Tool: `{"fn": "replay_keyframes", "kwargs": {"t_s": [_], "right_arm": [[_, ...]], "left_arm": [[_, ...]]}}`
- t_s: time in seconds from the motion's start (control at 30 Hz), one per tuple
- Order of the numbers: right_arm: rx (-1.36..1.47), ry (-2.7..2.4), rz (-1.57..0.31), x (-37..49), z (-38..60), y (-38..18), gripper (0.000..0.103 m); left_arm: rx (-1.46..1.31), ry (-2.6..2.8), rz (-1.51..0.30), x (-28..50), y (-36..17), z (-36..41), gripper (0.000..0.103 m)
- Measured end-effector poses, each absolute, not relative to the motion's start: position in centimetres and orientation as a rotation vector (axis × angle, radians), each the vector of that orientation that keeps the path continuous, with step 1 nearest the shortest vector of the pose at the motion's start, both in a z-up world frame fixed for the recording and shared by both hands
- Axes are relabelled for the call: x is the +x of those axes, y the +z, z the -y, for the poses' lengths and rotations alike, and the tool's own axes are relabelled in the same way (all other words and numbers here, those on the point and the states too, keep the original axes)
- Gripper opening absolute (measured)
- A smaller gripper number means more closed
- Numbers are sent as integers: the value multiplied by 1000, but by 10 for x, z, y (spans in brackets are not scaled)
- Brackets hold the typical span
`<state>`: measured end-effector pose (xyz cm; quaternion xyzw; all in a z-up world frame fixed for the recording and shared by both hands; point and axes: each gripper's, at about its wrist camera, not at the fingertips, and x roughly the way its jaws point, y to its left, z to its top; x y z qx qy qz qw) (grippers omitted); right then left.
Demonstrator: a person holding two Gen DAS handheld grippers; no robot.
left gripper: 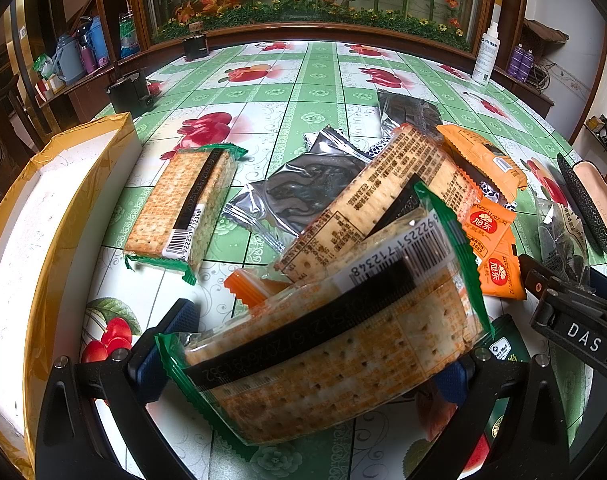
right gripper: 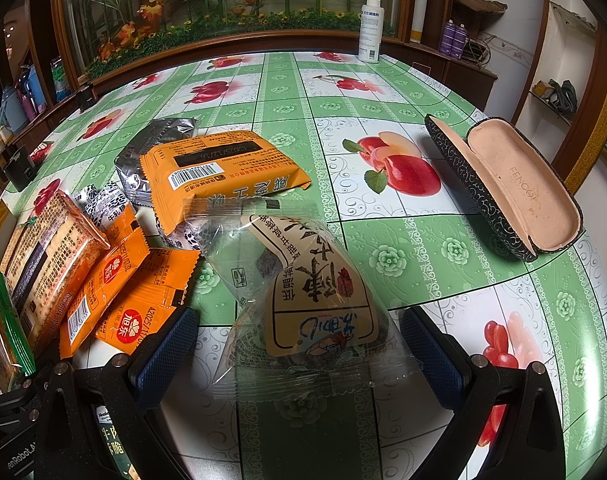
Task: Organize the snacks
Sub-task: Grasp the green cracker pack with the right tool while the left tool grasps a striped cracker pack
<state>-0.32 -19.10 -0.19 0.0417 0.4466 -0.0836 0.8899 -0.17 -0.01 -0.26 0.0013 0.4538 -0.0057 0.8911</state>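
My left gripper [left gripper: 315, 352] is shut on a cracker pack [left gripper: 335, 344] with green wrapper ends, held tilted above the table between the blue pads [left gripper: 179, 320]. A second cracker pack [left gripper: 179, 208] lies flat near a white foam box with yellow tape [left gripper: 63, 200] at the left. In the right wrist view, my right gripper [right gripper: 303, 344] is open, its fingers either side of a clear-wrapped triangular snack [right gripper: 303, 288] lying on the tablecloth. Orange packs [right gripper: 115, 300], a larger orange pack [right gripper: 219, 168] and silver packs [left gripper: 299, 192] lie in a pile between the grippers.
An open glasses case [right gripper: 511, 188] lies at the right of the table. A white spray bottle [right gripper: 369, 28] stands at the far edge. A dark green pack [left gripper: 503, 356] lies under the left gripper's right finger. Small black boxes [left gripper: 127, 92] sit at the far left.
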Motion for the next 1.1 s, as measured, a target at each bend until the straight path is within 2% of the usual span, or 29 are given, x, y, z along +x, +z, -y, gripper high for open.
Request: {"fn": "replay_keyframes", "kwargs": {"t_s": [0.57, 0.67, 0.77, 0.93, 1.0, 1.03, 1.07, 1.1], "right_arm": [[98, -149, -945, -7, 192, 1, 102], [172, -47, -950, -22, 202, 11, 94], [173, 17, -911, -46, 207, 30, 92], [153, 201, -915, -88, 190, 49, 91], [130, 269, -928, -99, 177, 49, 87], [111, 292, -938, -103, 168, 48, 86], [82, 299, -948, -106, 159, 45, 78], [54, 297, -959, -107, 152, 43, 67]], "left_arm": [[64, -102, -1004, -15, 2, 2, 103], [86, -153, -991, -33, 12, 0, 103], [128, -185, -902, -59, 36, -6, 103], [87, -232, -873, -82, 53, -33, 103], [65, -238, -872, -87, 55, -45, 100], [52, -253, -870, -90, 57, -49, 91], [41, -266, -865, -93, 60, -52, 81], [42, -271, -863, -94, 61, -56, 78]]}}
